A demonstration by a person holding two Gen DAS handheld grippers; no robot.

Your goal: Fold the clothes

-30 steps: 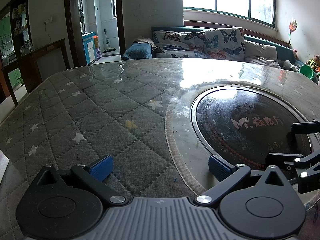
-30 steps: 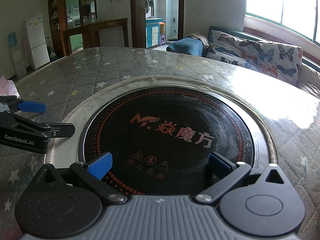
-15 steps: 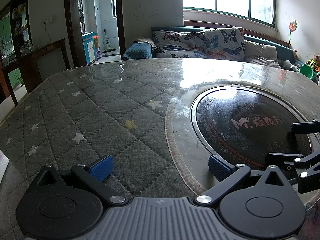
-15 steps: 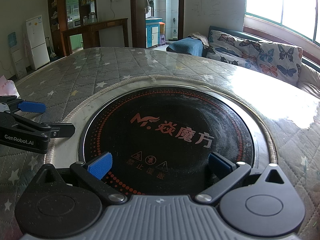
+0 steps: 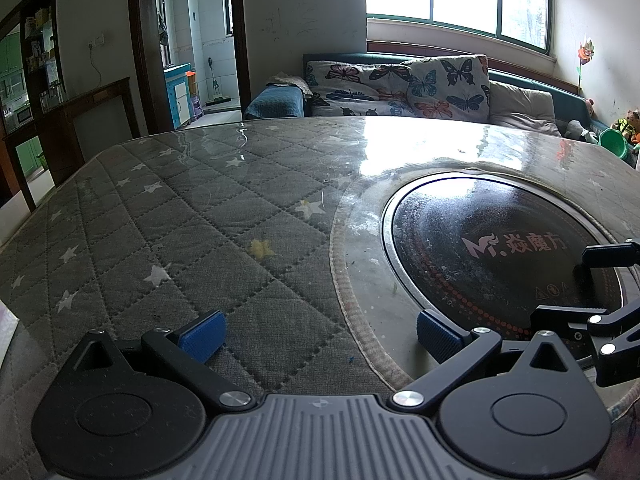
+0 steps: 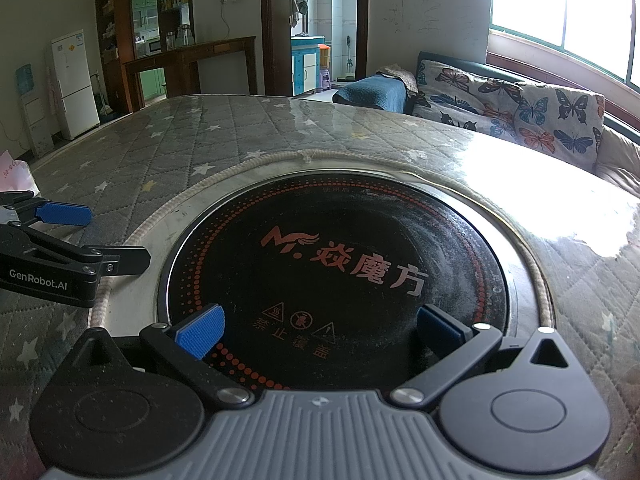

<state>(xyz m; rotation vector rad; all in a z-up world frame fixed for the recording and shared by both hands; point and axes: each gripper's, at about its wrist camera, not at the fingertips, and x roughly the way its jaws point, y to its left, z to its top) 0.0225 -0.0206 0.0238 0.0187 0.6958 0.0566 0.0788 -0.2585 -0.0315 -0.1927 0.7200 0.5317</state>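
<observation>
Left claw (image 5: 320, 336) low centre of left wrist frame, blue pads spread wide, gripping nothing, over grey quilted star-print tabletop (image 5: 168, 232). Right claw (image 6: 320, 330) low centre of right wrist frame, pads likewise apart, empty, above black round cooktop (image 6: 340, 264) set in tabletop. Clothes not visible in either view; location cannot tell. Butterfly-print sofa (image 5: 400, 88) upper centre.

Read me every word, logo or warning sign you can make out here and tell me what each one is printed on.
"GenRobot.AI": white, on the side of the left tool.
"M. 焱魔方": orange logo on the round black cooktop set in the table.
"禁止覆盖": below three small warning symbols on the cooktop's near edge.
Small arc of text on the cooktop's far rim: unreadable.
Fridge sticker: too small.
</observation>
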